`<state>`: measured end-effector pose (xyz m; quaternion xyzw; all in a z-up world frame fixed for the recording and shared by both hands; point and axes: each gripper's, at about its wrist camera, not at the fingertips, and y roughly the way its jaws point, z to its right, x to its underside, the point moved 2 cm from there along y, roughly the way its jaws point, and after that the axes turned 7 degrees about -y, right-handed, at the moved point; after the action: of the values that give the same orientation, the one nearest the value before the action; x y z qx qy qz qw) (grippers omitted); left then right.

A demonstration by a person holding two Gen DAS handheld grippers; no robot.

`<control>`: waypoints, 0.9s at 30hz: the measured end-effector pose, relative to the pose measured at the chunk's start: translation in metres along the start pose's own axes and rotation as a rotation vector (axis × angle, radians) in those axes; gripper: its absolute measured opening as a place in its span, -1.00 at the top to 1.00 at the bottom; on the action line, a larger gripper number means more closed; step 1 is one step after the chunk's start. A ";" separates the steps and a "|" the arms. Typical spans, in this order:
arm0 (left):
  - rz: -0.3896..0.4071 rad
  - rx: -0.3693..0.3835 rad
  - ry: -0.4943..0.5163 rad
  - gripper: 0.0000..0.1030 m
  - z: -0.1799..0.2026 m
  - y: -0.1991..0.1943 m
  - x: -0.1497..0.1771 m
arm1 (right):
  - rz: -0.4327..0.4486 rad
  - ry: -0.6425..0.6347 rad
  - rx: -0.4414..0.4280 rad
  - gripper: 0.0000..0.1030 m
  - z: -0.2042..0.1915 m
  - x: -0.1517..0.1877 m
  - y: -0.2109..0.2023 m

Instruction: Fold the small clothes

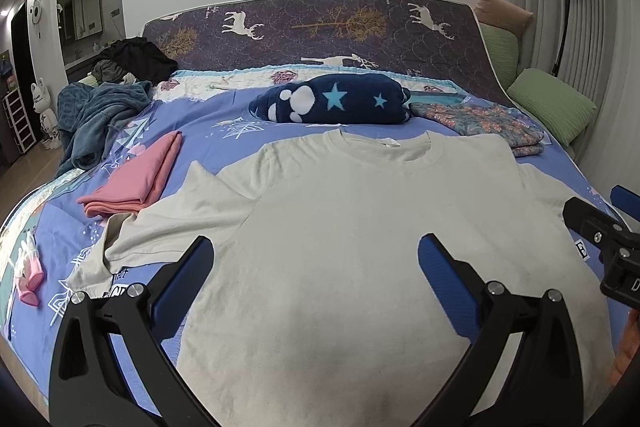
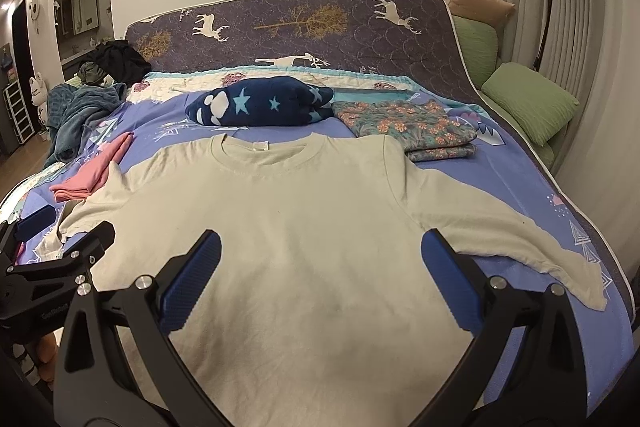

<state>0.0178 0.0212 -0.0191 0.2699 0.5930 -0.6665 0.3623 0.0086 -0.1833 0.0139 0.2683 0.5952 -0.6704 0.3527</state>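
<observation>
The cream T-shirt (image 1: 340,227) lies flat, collar far, spread on the bed (image 2: 500,183) ready for folding, so the left claw (image 1: 316,259) and right claw (image 2: 320,255) hang over its near half, both spread wide and empty (2 folded piles, pink (image 1: 136,179) and floral (image 2: 408,127), wait beyond).

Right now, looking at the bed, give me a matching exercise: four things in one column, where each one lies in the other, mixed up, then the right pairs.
Things:
1. T-shirt
2. Pink cloth
3. Flowered cloth
4. Star blanket

Places:
A. folded, beyond the right sleeve
B. spread flat in the middle
C. bundled beyond the collar
D. folded, by the left sleeve

Pairs: 1-B, 2-D, 3-A, 4-C
</observation>
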 end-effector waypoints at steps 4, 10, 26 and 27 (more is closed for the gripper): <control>-0.023 -0.019 0.033 -0.97 0.001 0.000 0.000 | -0.002 0.000 0.006 -0.96 0.000 -0.001 -0.001; -0.027 -0.023 0.050 -0.97 -0.002 0.000 0.002 | -0.006 -0.006 0.005 -0.96 -0.003 -0.002 -0.003; -0.068 -0.221 -0.112 -0.97 -0.139 0.018 0.023 | -0.045 -0.185 -0.065 -0.96 -0.059 -0.014 0.017; -0.072 -0.240 -0.122 -0.96 -0.151 0.018 0.022 | -0.047 -0.198 -0.075 -0.96 -0.065 -0.015 0.018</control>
<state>0.0086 0.1663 -0.0706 0.1620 0.6545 -0.6184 0.4036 0.0276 -0.1179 0.0050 0.1736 0.5882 -0.6789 0.4038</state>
